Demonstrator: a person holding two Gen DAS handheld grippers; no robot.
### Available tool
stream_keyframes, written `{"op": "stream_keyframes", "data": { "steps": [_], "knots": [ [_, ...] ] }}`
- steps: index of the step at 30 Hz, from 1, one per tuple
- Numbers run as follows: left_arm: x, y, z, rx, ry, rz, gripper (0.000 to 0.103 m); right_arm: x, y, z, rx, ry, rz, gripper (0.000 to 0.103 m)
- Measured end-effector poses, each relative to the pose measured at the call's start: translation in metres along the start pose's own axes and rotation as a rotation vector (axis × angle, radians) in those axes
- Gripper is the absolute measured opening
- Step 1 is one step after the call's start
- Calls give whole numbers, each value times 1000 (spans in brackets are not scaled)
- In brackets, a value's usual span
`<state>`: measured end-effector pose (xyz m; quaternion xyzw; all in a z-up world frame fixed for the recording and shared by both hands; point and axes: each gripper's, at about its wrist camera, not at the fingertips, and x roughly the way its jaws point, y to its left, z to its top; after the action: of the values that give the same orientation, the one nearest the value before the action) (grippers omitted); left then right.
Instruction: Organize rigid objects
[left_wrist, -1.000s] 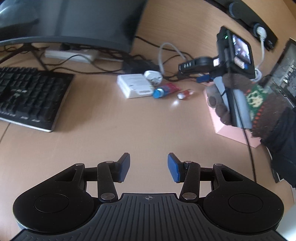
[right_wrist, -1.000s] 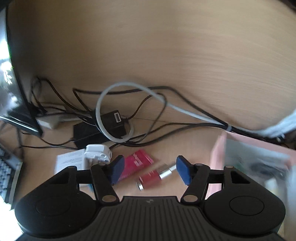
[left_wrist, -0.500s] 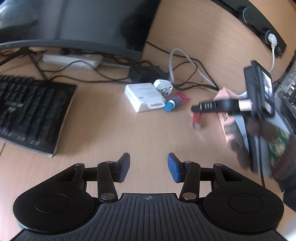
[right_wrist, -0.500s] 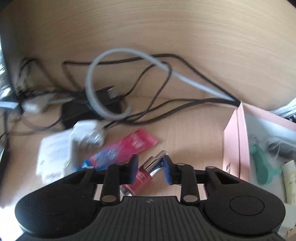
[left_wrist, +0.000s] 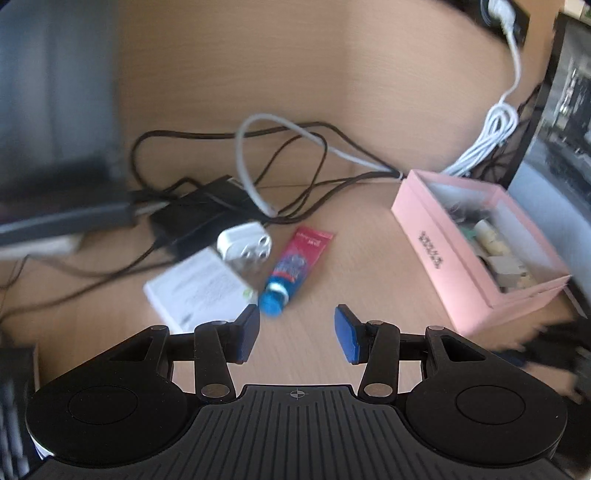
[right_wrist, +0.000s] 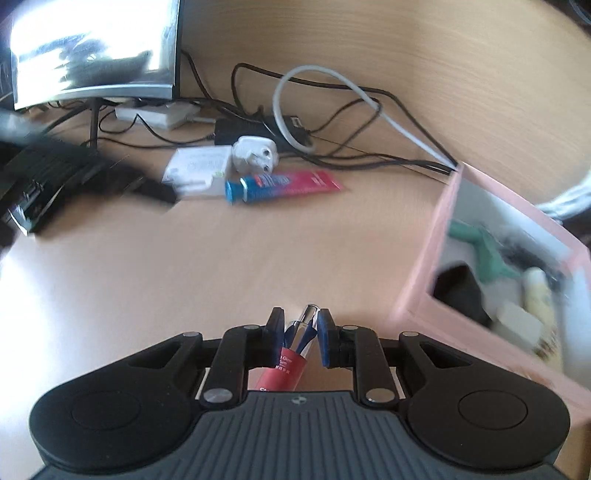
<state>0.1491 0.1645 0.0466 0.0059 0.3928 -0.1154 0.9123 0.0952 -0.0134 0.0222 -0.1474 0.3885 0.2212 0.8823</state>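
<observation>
Light wooden desk (left_wrist: 369, 280), both views motion-blurred. Tangle of black and grey cables (left_wrist: 280, 158) at the back, against the wooden wall. White plug adapter (left_wrist: 244, 249) resting on a flat white box (left_wrist: 197, 291); red squeeze tube with blue cap (left_wrist: 295, 266) lying flat just beside the adapter, cap toward the camera. Open pink cardboard box (left_wrist: 436, 254) to the right, holding a green plastic piece (right_wrist: 487, 254), a black item and pale items, blurred.

Left gripper (left_wrist: 295, 328): blue pads spread wide apart, holding nothing, above bare desk just short of the tube's cap.

Right gripper (right_wrist: 299, 332): pads drawn close, clamped on a small red cylindrical tube with a silver metal tip (right_wrist: 291, 363), tip pointing forward, lifted off the desk, left of the pink box wall. Curved monitor (right_wrist: 92, 48) and black keyboard (right_wrist: 48, 177) far left.
</observation>
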Motion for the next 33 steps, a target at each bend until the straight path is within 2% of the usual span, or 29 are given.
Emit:
{"op": "stream_keyframes", "data": {
  "steps": [4, 5, 9, 13, 16, 17, 19, 26, 33],
  "knots": [
    [34, 1, 14, 19, 51, 40, 49, -18, -13, -19, 45, -1, -4, 20],
    [38, 1, 16, 24, 43, 40, 49, -22, -16, -23, 61, -3, 0, 21],
    [55, -3, 25, 25, 66, 21, 49, -39, -26, -40, 100, -13, 1, 35],
    [70, -5, 24, 28, 98, 39, 49, -51, -33, -56, 135, -5, -7, 38],
    [73, -8, 20, 36, 96, 46, 40, -59, -37, -65, 155, 0, -12, 38],
    [72, -10, 17, 43, 95, 48, 32, -61, -38, -66, 157, 0, -14, 38],
    [67, -13, 12, 51, 93, 34, 30, -65, -39, -70, 161, -2, -16, 38],
    [35, -24, -22, 36, 91, 16, 29, -66, -41, -69, 155, -26, -10, 43],
    [-7, -27, -63, -55, 96, 4, 29, -55, -45, -59, 114, -65, -48, 46]
  ]
}}
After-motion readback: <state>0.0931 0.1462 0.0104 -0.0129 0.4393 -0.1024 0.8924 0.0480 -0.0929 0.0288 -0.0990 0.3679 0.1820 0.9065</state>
